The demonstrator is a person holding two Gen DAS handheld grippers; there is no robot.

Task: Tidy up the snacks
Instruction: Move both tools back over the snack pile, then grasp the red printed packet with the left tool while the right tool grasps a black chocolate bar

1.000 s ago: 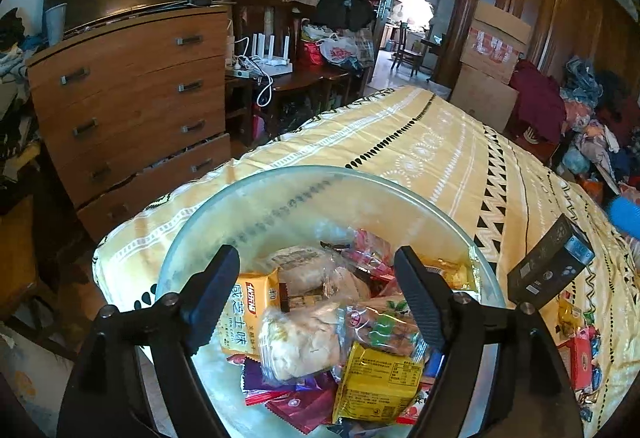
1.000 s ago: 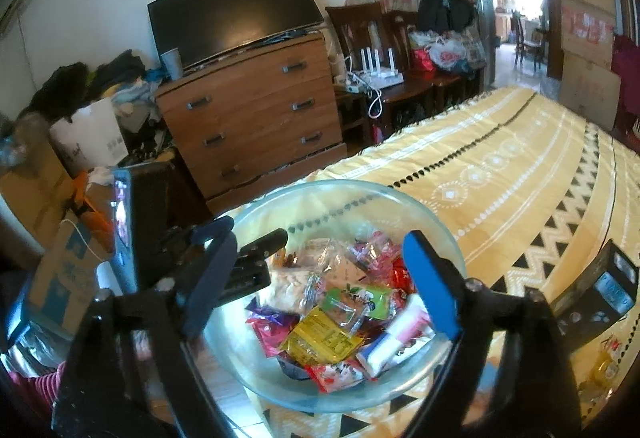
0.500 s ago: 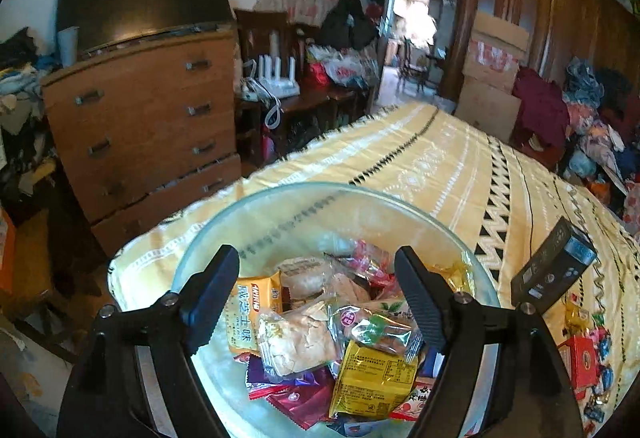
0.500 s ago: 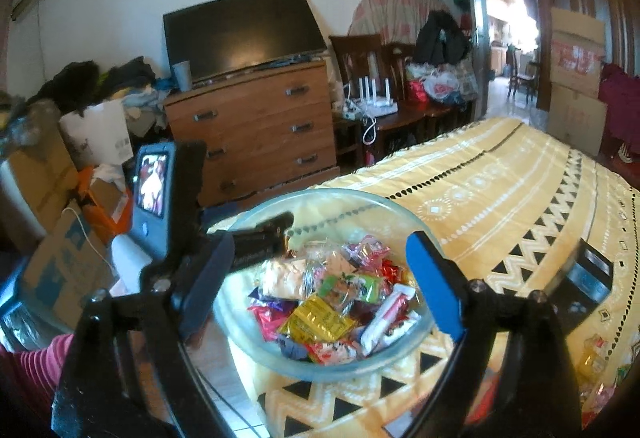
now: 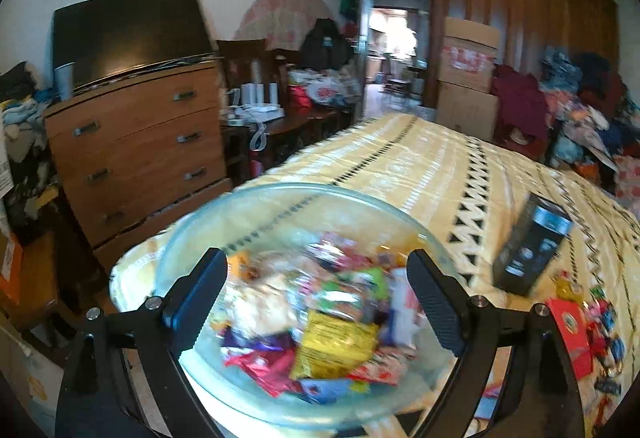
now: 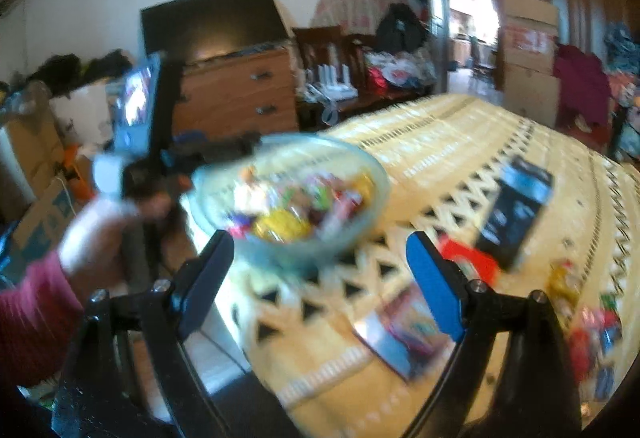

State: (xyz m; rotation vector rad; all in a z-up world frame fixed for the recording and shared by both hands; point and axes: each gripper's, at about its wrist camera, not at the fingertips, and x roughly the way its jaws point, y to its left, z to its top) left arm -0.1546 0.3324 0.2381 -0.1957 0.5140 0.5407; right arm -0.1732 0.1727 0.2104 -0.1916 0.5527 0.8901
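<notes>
A clear glass bowl (image 5: 280,197) full of wrapped snacks (image 5: 332,330) sits at the near corner of the yellow patterned table (image 5: 420,165). My left gripper (image 5: 316,302) is open and empty, its jaws wide apart just in front of the bowl. The bowl (image 6: 372,173) also shows in the blurred right wrist view, farther off. My right gripper (image 6: 318,274) is open and empty, back from the bowl above the table. Loose snack packets (image 6: 404,330) lie on the cloth to the right.
A black box (image 5: 532,246) stands on the table right of the bowl, with a red packet (image 5: 568,334) and small sweets beside it. A wooden dresser (image 5: 136,153) with a TV stands left. The left hand and gripper body (image 6: 136,141) show left of the bowl.
Both grippers have pulled back and up from the bowl, the right one much farther, so the bowl looks smaller. Both stay open. Both views are blurred by motion now.
</notes>
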